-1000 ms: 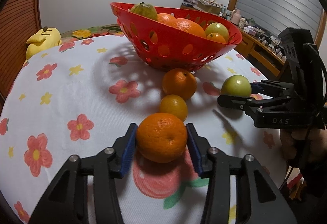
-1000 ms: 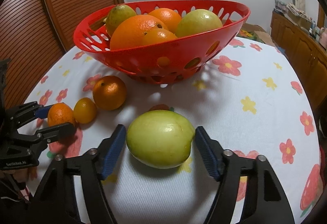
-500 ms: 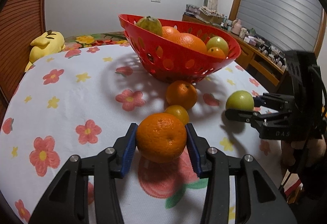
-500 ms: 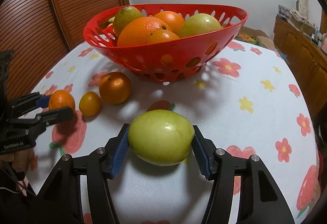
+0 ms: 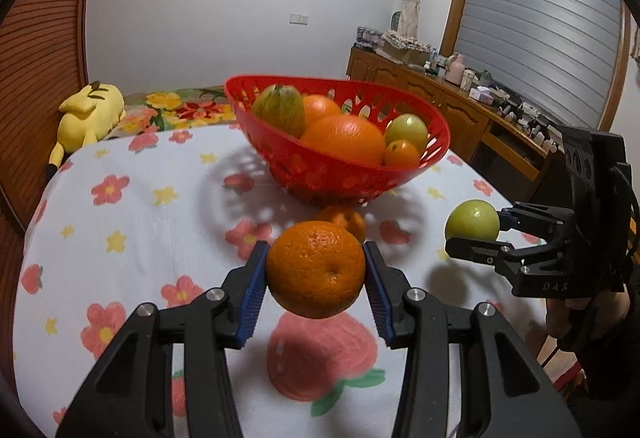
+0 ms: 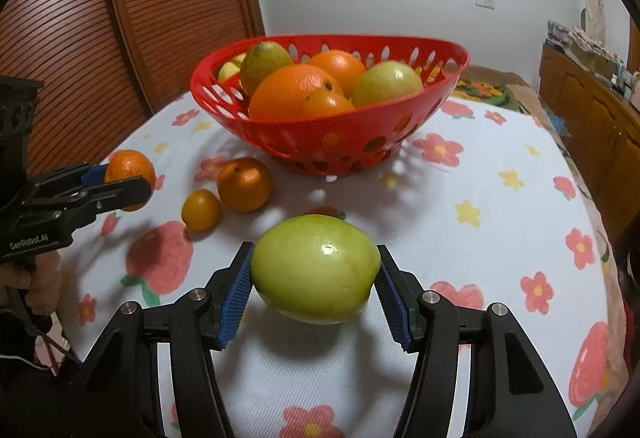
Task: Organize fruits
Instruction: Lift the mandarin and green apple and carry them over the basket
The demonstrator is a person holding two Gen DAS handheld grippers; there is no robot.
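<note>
Left wrist, hand-held gripper (image 5: 316,270) tilted down, gripping orange (image 5: 316,270)

Basket (image 6: 328,142): stood mid-counter (image 6: 500,238), fruit inside.
Two oranges (image 6: 244,184): on counter, just before basket.
Plush toy (image 5: 86,118): behind basket, past the counter's edge.

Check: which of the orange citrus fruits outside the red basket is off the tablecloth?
The round orange mandarin clamped in the left gripper; the other two, a mid-sized mandarin and a small one, rest on the cloth.
</note>
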